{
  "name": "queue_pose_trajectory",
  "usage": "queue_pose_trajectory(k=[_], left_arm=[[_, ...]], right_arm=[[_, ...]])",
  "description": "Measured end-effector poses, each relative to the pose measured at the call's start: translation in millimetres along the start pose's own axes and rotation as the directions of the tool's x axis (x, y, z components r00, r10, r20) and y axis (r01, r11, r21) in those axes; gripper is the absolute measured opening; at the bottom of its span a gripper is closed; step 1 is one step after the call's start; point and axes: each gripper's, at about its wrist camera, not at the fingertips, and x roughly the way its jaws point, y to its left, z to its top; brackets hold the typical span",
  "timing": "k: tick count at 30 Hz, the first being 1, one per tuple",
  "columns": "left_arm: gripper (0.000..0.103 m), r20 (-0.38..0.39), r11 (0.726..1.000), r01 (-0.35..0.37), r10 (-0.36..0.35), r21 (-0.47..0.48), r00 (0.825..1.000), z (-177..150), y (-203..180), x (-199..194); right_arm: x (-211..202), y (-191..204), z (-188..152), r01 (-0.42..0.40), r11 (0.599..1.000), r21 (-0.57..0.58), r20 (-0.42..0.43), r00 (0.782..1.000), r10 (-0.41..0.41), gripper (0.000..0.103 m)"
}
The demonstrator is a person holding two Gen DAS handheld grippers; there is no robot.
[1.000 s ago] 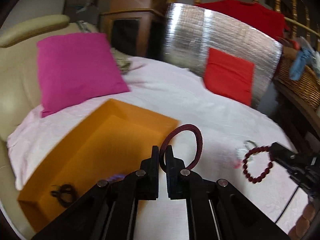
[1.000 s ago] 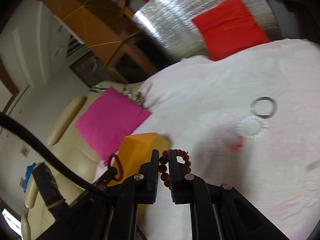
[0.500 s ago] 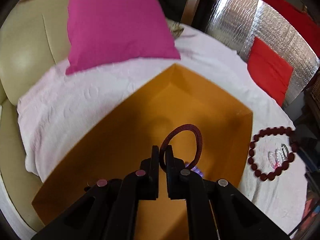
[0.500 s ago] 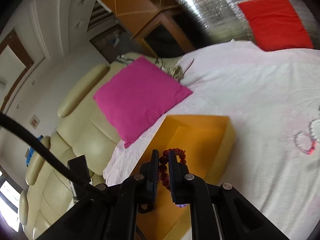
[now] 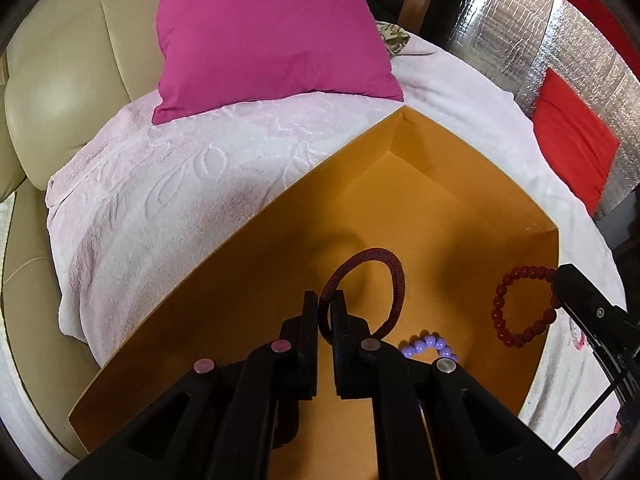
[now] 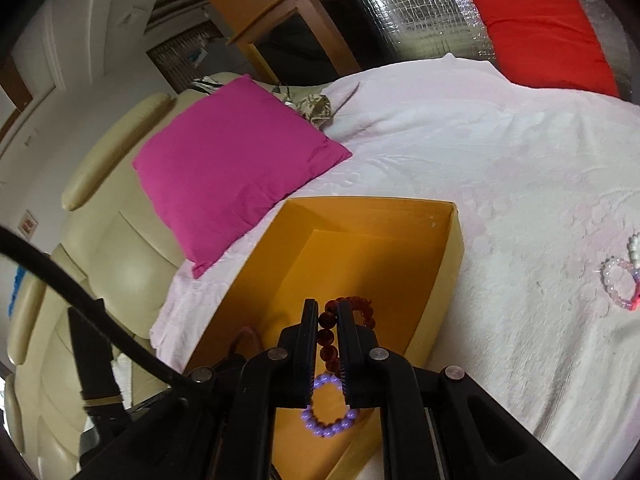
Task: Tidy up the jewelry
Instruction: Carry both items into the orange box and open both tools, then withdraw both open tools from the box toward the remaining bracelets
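An open orange box point(image 5: 248, 220) point(image 6: 452, 248) lies on the white blanket. My left gripper point(image 5: 325, 300) is shut on a dark maroon cord bracelet point(image 5: 394, 280) and holds it over the box's inside. My right gripper point(image 6: 328, 312) is shut on a dark red bead bracelet point(image 6: 326, 336), also over the box; that bracelet shows in the left wrist view point(image 5: 520, 306) at the box's right wall. A purple bead bracelet point(image 5: 428, 346) point(image 6: 326, 408) lies on the box floor. A pink-and-white bead bracelet point(image 6: 620, 280) lies on the blanket at the right.
A magenta cushion point(image 5: 264, 32) point(image 6: 232, 160) leans on the beige sofa point(image 5: 60, 64) behind the box. A red cushion point(image 6: 544, 36) point(image 5: 572, 152) rests against a silver foil panel point(image 6: 416, 8). The white blanket point(image 6: 500, 184) stretches right of the box.
Both grippers have moved from the blanket to over the orange box, each still holding its bracelet. The box now fills the lower part of both views.
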Motion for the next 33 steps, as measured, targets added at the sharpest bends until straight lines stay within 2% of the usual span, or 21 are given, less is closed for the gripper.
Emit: queue_pose_trajectory(k=[4, 7, 9, 11, 15, 17, 19, 21, 25, 26, 33], left_arm=[[0.006, -0.014, 1.000, -0.013, 0.013, -0.007, 1.000, -0.2, -0.6, 5.1], [0.007, -0.021, 1.000, -0.024, 0.024, -0.005, 0.999, -1.1, -2.6, 7.2], [0.014, -0.021, 1.000, -0.031, 0.031, -0.002, 0.999, -0.7, -3.5, 7.6], [0.026, -0.007, 0.999, -0.045, 0.045, 0.002, 0.999, -0.5, -4.6, 5.7], [0.037, 0.024, 0.997, -0.074, 0.074, 0.013, 0.997, -0.6, -7.2, 1.1], [0.051, 0.029, 0.997, -0.079, 0.079, 0.008, 0.996, -0.7, -8.4, -0.2], [0.055, 0.038, 0.997, -0.074, 0.074, -0.004, 0.997, -0.6, -9.9, -2.4], [0.055, 0.057, 0.997, -0.083, 0.083, -0.001, 0.995, -0.9, -15.4, -6.6], [0.062, 0.123, 0.995, -0.102, 0.099, 0.018, 0.987, -3.1, -30.7, -18.5], [0.063, 0.144, 0.994, -0.110, 0.105, 0.027, 0.984, -4.2, -36.1, -22.4], [0.068, 0.258, 0.981, -0.157, 0.124, 0.110, 0.958, -15.8, -76.4, -40.8]], right_arm=[[11.4, 2.6, 2.2, 0.032, 0.999, -0.015, -0.008, 0.999, -0.032, 0.012], [14.5, 3.7, 4.2, 0.020, 1.000, -0.009, -0.007, 1.000, -0.020, 0.013], [14.6, 3.8, 6.4, 0.024, 1.000, -0.007, -0.004, 1.000, -0.024, 0.016], [10.9, 3.2, 7.2, 0.013, 1.000, -0.008, 0.006, 1.000, -0.012, 0.017], [-2.9, -3.3, 7.8, 0.025, 1.000, -0.013, 0.036, 0.999, -0.025, 0.017], [-10.7, -9.4, 8.4, 0.032, 0.999, -0.004, 0.042, 0.999, -0.032, 0.017], [-22.5, -18.1, 8.4, 0.042, 0.999, 0.005, 0.047, 0.998, -0.042, 0.017], [-38.2, -28.6, 8.0, 0.065, 0.998, 0.011, 0.060, 0.996, -0.065, 0.022], [-80.6, -56.8, 4.7, 0.106, 0.993, 0.043, 0.112, 0.988, -0.110, 0.049], [-92.0, -64.3, 2.9, 0.120, 0.991, 0.051, 0.130, 0.983, -0.126, 0.053], [-150.3, -123.8, -18.6, 0.194, 0.969, 0.151, 0.159, 0.963, -0.218, 0.053]])
